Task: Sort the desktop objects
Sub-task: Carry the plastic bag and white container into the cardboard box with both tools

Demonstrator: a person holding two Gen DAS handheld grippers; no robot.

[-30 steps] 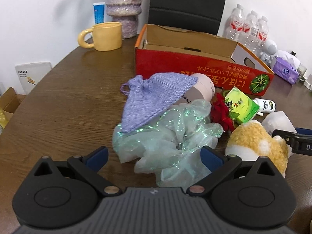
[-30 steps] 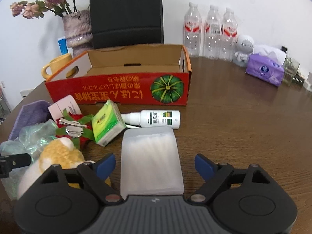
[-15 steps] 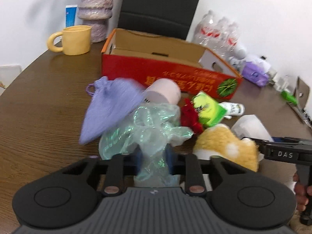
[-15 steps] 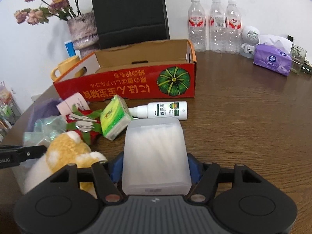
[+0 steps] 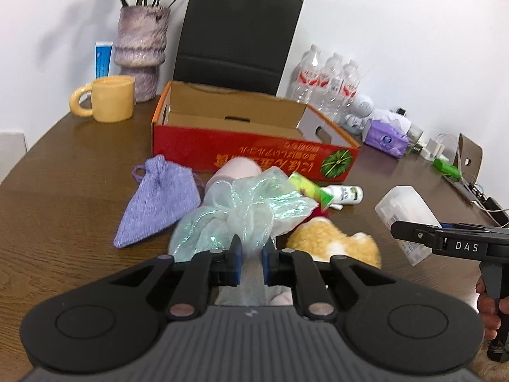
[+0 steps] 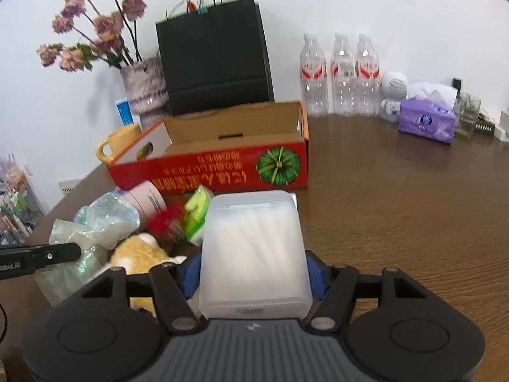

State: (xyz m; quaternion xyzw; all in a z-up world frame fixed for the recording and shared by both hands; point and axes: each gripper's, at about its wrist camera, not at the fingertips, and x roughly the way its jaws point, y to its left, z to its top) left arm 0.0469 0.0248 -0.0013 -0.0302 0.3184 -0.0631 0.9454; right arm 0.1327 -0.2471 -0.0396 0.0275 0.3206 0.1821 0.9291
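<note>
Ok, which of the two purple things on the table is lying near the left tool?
The purple knitted drawstring pouch, lying just left of the held iridescent mesh bag; the purple tissue pack sits far back by the wall.

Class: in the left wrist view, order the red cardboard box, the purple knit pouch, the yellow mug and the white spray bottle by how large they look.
1. red cardboard box
2. purple knit pouch
3. yellow mug, farther back, so its true size against the pouch is unsure
4. white spray bottle, partly hidden

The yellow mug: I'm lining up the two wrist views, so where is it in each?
Left wrist: yellow mug upper left, left of the red box.
Right wrist: mug centre left, partly behind that box's left end.
Shared landmark: the red box.
</note>
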